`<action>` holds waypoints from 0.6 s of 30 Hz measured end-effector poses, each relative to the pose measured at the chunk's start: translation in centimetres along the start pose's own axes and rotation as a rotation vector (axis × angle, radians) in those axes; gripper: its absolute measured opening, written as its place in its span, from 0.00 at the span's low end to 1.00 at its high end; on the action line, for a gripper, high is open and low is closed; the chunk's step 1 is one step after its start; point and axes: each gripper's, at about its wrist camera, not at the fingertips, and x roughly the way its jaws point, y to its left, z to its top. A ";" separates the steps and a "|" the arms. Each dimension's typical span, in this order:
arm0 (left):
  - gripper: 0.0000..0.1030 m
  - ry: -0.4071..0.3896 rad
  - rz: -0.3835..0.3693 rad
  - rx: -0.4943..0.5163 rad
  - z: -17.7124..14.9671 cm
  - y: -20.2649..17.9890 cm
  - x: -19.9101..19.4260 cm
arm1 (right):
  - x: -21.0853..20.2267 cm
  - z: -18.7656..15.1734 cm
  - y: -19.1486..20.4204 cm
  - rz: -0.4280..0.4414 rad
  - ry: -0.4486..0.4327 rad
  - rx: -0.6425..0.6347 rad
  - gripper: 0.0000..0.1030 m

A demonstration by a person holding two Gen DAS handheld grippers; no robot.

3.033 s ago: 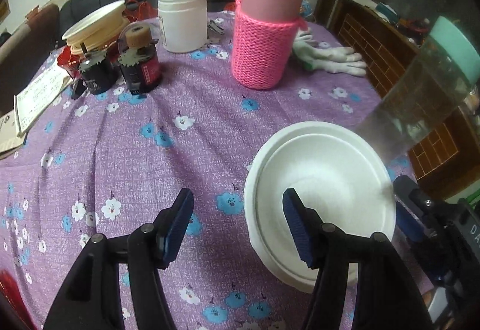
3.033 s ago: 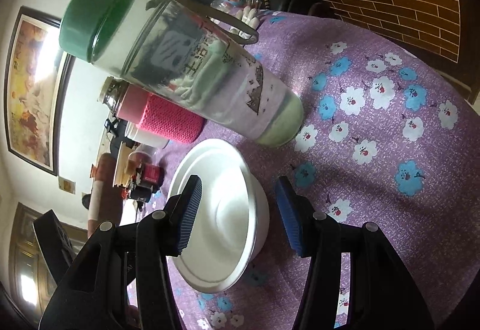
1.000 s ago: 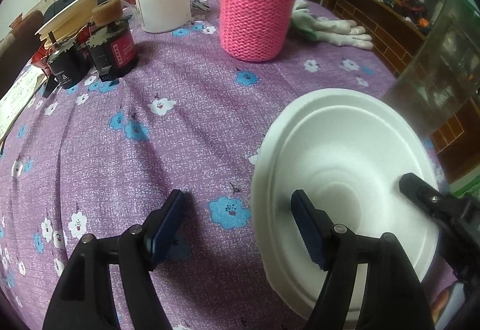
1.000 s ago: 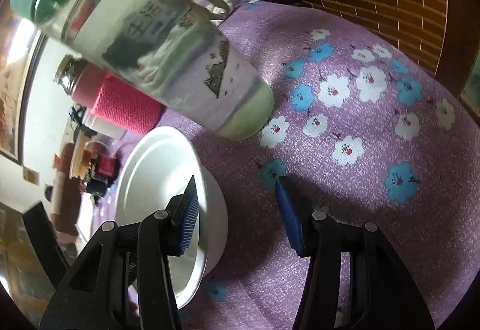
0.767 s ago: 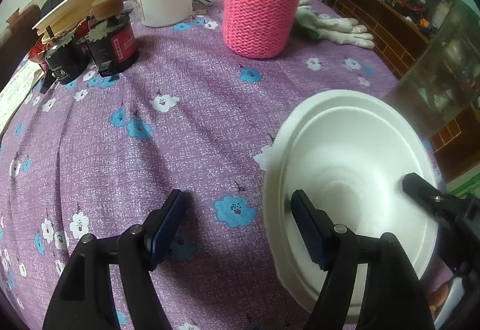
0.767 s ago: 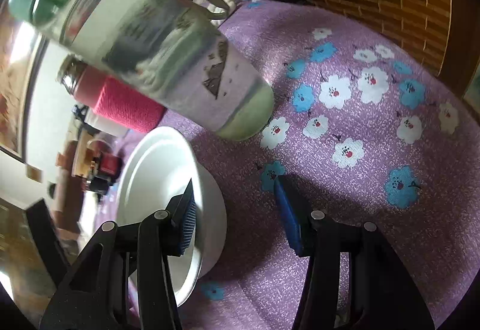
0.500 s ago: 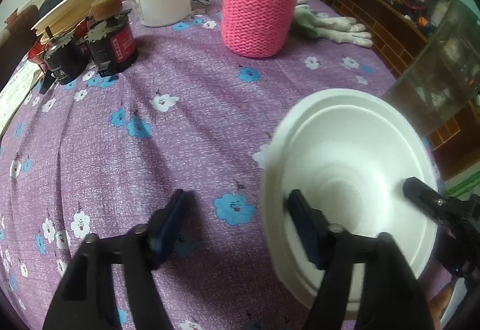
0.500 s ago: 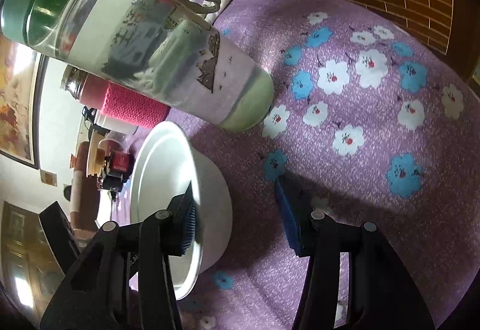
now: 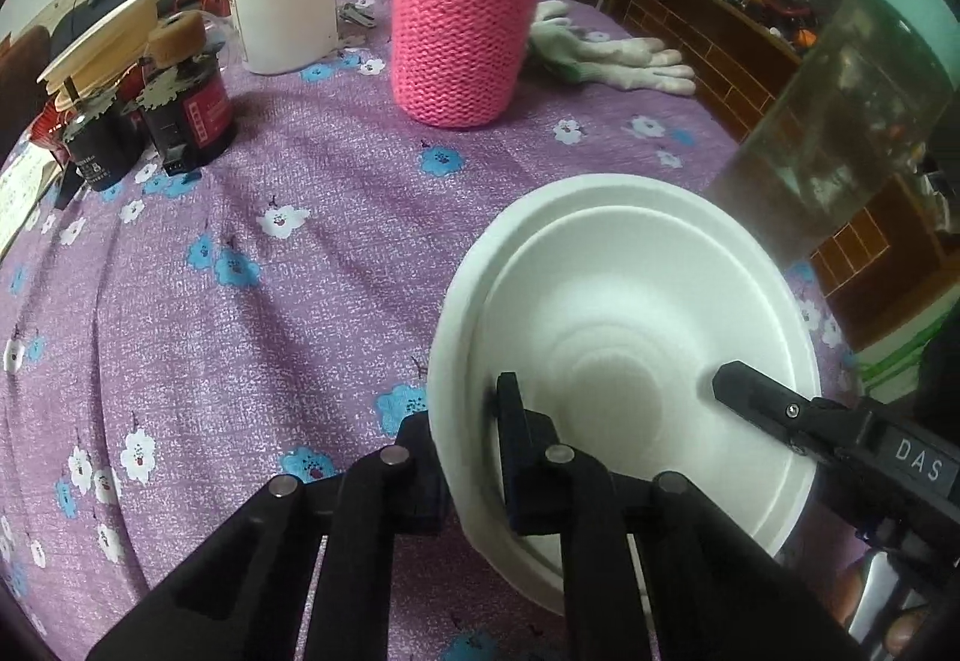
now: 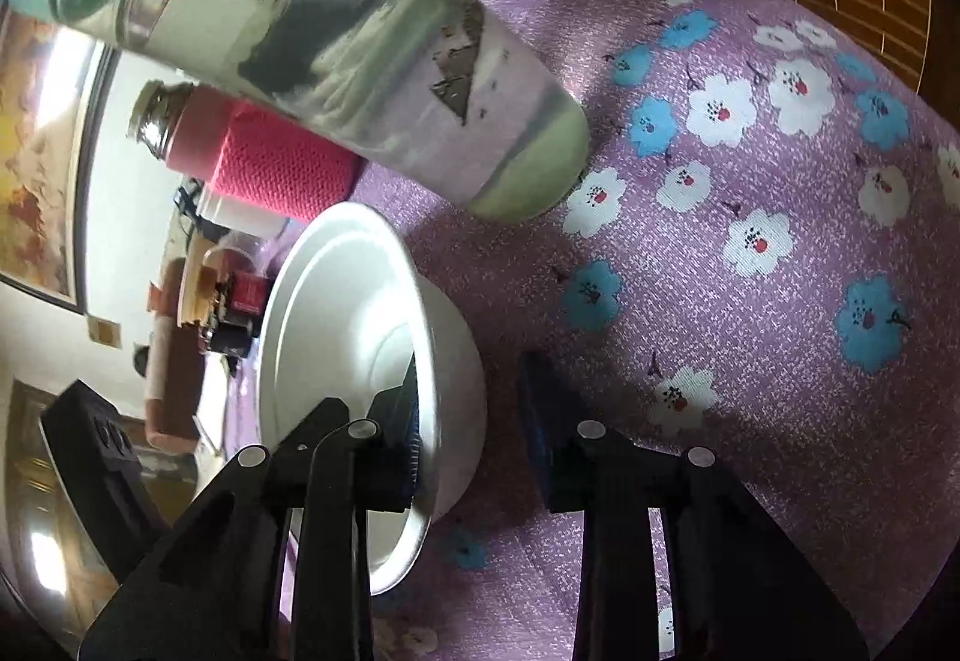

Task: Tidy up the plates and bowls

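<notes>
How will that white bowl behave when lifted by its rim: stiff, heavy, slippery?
The white bowl looks like thin, matte moulded pulp, so it is probably very light. The left gripper pinches one rim only, so the wall may flex. At least two look nested, so the bowls might separate.

both wrist views close, low, facing inward, sharing white bowl
</notes>
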 end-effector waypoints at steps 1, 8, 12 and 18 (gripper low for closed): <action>0.10 0.003 -0.009 -0.007 0.0 0.2 0.0 | -0.1 0.1 -0.4 0.014 0.003 0.017 0.26; 0.09 0.035 -0.043 -0.036 0.0 0.5 -0.1 | -0.8 0.4 -1.0 0.018 0.041 0.042 0.26; 0.07 0.032 -0.026 -0.031 -0.5 0.6 -1.1 | -1.1 0.5 0.5 -0.049 0.046 -0.021 0.26; 0.08 0.045 0.021 -0.047 -2.1 1.8 -2.2 | -1.6 -0.1 1.9 -0.074 0.059 -0.066 0.26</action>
